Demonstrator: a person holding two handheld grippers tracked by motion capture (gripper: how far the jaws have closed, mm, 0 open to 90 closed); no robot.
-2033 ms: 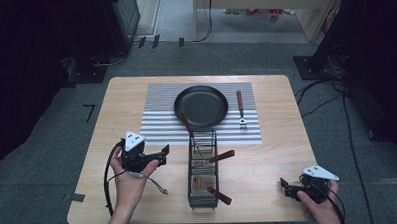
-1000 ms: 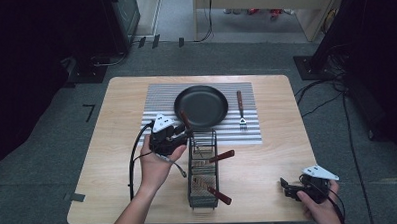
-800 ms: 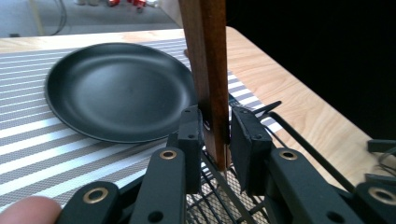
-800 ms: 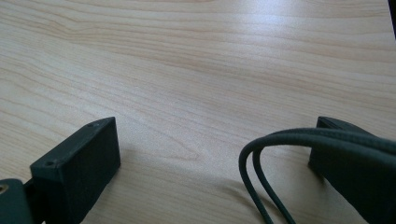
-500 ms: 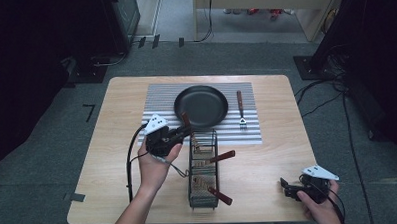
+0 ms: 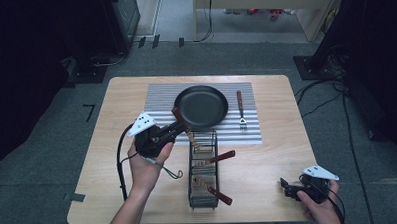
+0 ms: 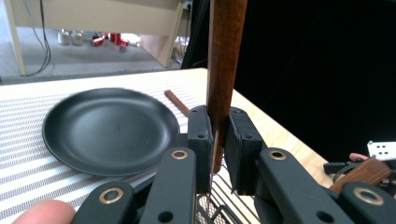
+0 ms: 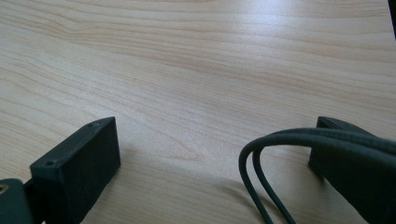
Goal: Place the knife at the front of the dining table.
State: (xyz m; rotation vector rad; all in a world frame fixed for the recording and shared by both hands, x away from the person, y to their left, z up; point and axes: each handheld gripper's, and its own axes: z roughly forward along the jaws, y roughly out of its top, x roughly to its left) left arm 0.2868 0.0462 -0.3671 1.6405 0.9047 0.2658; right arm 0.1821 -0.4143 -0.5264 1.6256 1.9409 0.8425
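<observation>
The right gripper [image 6: 290, 191] is resting low on the table [image 6: 268, 154] at its near right corner, jaws standing wide apart. Farther in, the left gripper [image 6: 176, 128] is clamping a wooden handle [image 7: 223, 70] between its jaws, just above the wire basket [image 6: 204, 192]. Beyond, the black pan [image 6: 201, 106] is sitting on the striped mat [image 6: 158, 98], a fork [image 6: 241, 110] lying beside it.
</observation>
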